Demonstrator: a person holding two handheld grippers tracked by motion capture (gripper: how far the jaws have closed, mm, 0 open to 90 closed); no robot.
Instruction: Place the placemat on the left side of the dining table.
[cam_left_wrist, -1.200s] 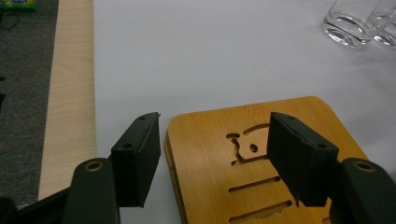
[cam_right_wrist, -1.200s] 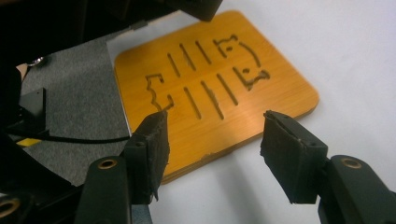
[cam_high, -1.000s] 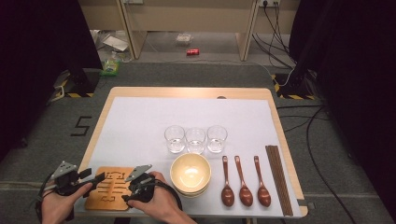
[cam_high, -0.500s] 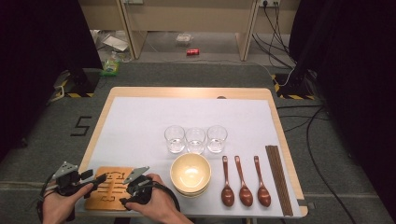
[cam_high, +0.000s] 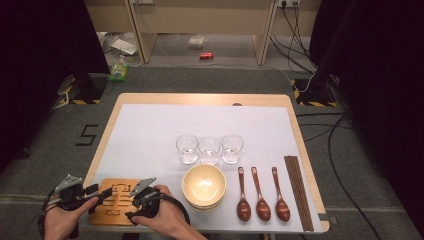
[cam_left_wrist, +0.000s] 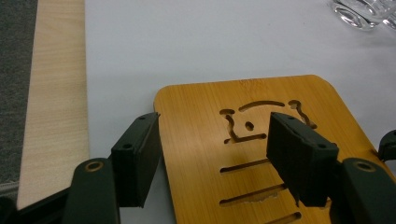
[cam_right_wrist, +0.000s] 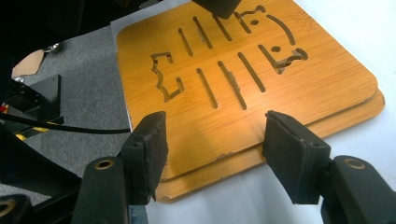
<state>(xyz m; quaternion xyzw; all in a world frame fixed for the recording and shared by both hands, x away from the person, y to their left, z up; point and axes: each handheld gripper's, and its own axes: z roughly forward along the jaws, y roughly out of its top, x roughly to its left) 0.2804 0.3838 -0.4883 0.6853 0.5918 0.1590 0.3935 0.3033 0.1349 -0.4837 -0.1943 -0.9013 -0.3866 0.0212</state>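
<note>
Two carved bamboo trivets (cam_high: 116, 206) lie stacked at the table's front left corner. In the right gripper view the top trivet (cam_right_wrist: 224, 60) sits slightly askew on the lower trivet (cam_right_wrist: 359, 108). My left gripper (cam_high: 101, 193) stands open over the stack's left edge, and the left gripper view has its jaws (cam_left_wrist: 215, 135) straddling the trivet (cam_left_wrist: 289, 93). Open too, my right gripper (cam_high: 136, 199) is at the stack's right side, with the gripper (cam_right_wrist: 212, 128) low over the trivets' near edge. Neither holds anything.
A stack of cream bowls (cam_high: 204, 186) stands right beside the trivets. Three empty glasses (cam_high: 209, 149) line up behind it. Three wooden spoons (cam_high: 261, 197) and dark chopsticks (cam_high: 298, 190) lie to the right. White mat (cam_high: 150, 135) covers the table.
</note>
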